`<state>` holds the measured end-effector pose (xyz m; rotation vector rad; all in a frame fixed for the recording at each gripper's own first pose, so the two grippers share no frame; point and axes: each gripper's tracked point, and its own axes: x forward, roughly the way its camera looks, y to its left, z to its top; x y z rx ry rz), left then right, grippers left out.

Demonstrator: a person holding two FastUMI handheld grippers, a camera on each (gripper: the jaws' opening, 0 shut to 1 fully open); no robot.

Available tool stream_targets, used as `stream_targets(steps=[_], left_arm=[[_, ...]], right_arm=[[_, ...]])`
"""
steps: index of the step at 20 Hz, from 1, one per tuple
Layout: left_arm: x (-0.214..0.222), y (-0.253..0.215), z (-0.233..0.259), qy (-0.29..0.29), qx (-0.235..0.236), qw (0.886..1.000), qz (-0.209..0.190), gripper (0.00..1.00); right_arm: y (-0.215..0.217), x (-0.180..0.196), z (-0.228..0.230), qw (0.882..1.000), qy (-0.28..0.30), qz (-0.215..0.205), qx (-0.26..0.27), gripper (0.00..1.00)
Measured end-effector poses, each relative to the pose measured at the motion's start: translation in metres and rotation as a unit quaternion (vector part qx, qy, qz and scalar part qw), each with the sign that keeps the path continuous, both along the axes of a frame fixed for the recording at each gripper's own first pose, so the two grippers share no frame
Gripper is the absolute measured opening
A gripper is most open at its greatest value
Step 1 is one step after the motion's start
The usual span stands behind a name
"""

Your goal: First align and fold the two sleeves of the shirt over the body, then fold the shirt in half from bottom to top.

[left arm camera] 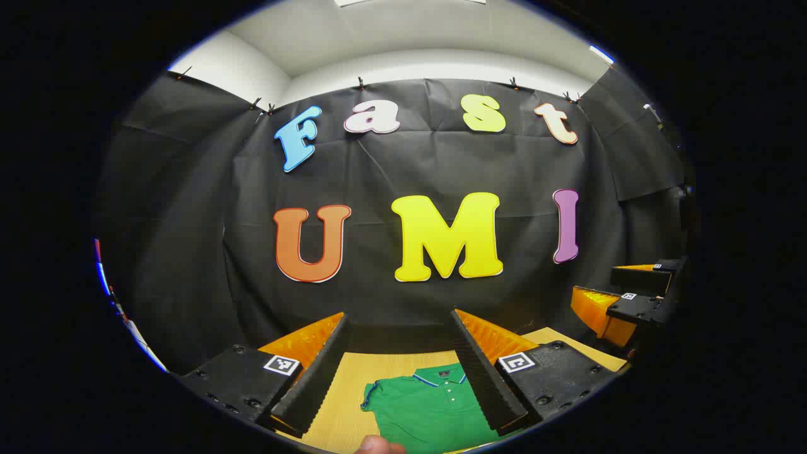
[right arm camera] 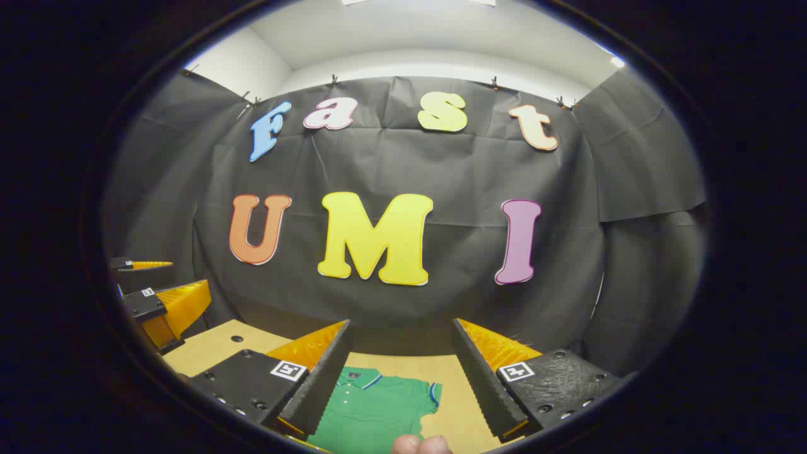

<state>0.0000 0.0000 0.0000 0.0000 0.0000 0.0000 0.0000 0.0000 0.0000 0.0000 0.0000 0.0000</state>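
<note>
1. While the left tool [left arm camera: 400,372] hangs wide open holding nothing, the green shirt [left arm camera: 429,407] lies flat on the desk [left arm camera: 343,403] at bottom centre; the right tool [left arm camera: 621,296] sits far right.
2. Right gripper view: right tool [right arm camera: 400,372] also spread wide, shirt [right arm camera: 372,410] bottom centre, left tool [right arm camera: 157,296] at left edge.

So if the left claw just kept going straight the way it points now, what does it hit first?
Most likely the black cloth wall. The left claw is open and aimed level above the green shirt on the table; depth is uncertain.
</note>
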Motion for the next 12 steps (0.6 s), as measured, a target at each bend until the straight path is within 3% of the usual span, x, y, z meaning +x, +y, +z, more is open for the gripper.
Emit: stream_targets(steps=[12], left_arm=[[0.020,-0.018,-0.001,0.008,-0.008,1.000,-0.004,0.98]], right_arm=[[-0.015,0.017,-0.002,1.000,0.010,0.000,0.008,0.94]])
